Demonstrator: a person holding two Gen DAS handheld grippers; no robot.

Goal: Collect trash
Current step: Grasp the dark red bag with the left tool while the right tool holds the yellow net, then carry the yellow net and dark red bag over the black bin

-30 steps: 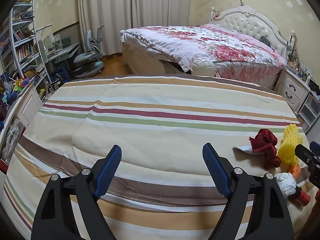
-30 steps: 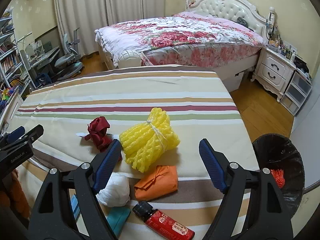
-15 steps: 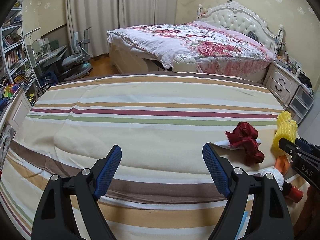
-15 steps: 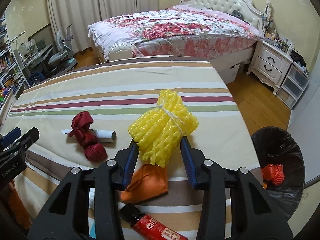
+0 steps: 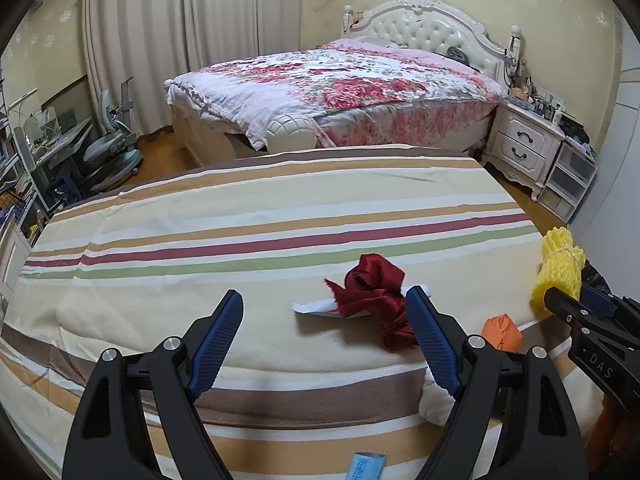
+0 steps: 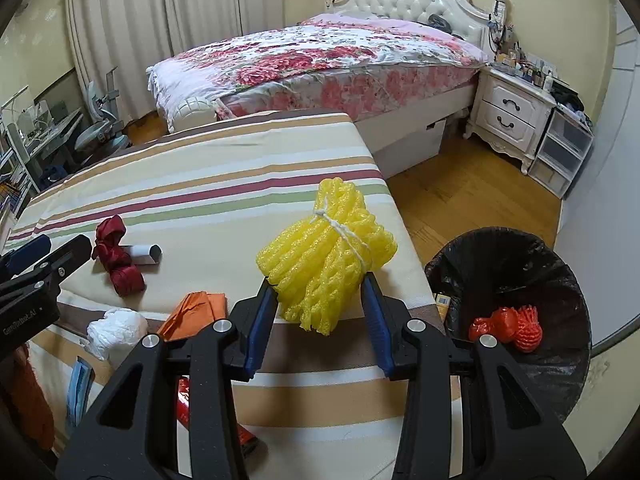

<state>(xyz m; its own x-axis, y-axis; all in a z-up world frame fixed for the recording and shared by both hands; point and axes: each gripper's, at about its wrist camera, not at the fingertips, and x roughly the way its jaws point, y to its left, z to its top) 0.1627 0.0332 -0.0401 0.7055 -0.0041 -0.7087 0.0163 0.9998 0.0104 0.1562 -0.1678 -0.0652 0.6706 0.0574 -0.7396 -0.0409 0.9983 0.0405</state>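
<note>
pinching the yellow foam net (image 6: 326, 256), the right gripper (image 6: 320, 312) had both blue pads pressed into its lower end, just left of the black bin (image 6: 516, 260). the net hung over the striped cloth's (image 6: 208, 184) right edge. a red net (image 6: 508, 326) lay inside the bin. the left gripper (image 5: 324, 332) stood spread and empty, well left of the bin, its right pad beside a red ribbon (image 5: 372, 296). an orange wad (image 6: 196, 312) and white wad (image 6: 116, 328) lay left of the bin.
</note>
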